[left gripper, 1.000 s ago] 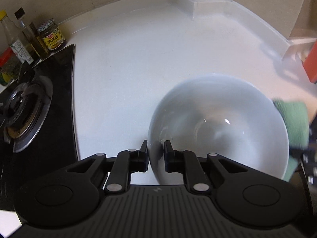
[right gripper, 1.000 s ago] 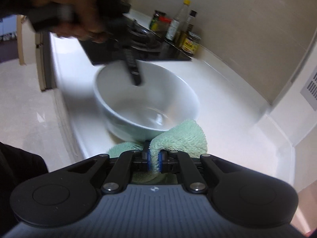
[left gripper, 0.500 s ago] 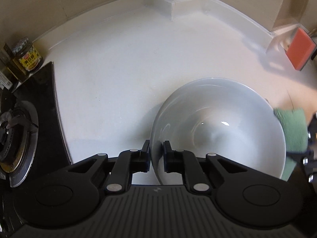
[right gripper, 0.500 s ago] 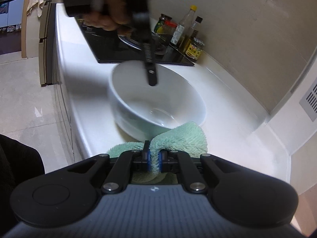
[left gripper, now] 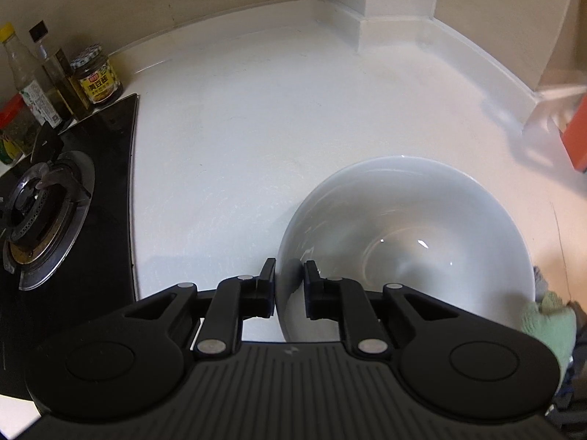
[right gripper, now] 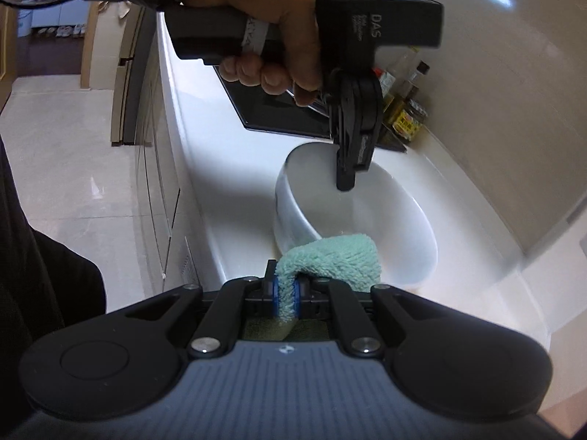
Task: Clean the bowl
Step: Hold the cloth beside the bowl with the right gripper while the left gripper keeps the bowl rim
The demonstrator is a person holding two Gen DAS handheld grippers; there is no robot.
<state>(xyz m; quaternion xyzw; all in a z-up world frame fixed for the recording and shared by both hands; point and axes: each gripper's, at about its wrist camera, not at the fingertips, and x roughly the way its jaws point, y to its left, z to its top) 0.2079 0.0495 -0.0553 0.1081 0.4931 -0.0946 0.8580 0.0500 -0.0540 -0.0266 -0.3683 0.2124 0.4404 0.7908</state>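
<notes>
The white bench (left gripper: 279, 117) fills most of the left wrist view, running back to a raised wall edge and a corner post, with the black gas hob (left gripper: 55, 212) along its left side and a cluster of sauce bottles (left gripper: 55, 80) behind the hob. The white bowl (left gripper: 411, 242) stands on the bench near its front edge, tipped so that its mouth faces toward the right gripper, judging from the right wrist view. The left gripper (left gripper: 290, 278) is clamped on the bowl's near rim, one jaw outside the wall and one inside, with the wall filling the gap. The right gripper (right gripper: 286, 297) has its jaws pinched shut on a fold of the green cloth (right gripper: 337, 260), whose bulk lies against the bowl's rim on the side opposite the left gripper. The bowl therefore lies straight ahead of the right jaws and just beyond the cloth, so the coming wipe likely calls for pushing the cloth forward and down into the bowl. Open bench lies behind and to the left of the bowl, while the bench's front edge and the floor (right gripper: 73, 168) below are close, so a hard push could slide the bowl if the left grip slackens.
</notes>
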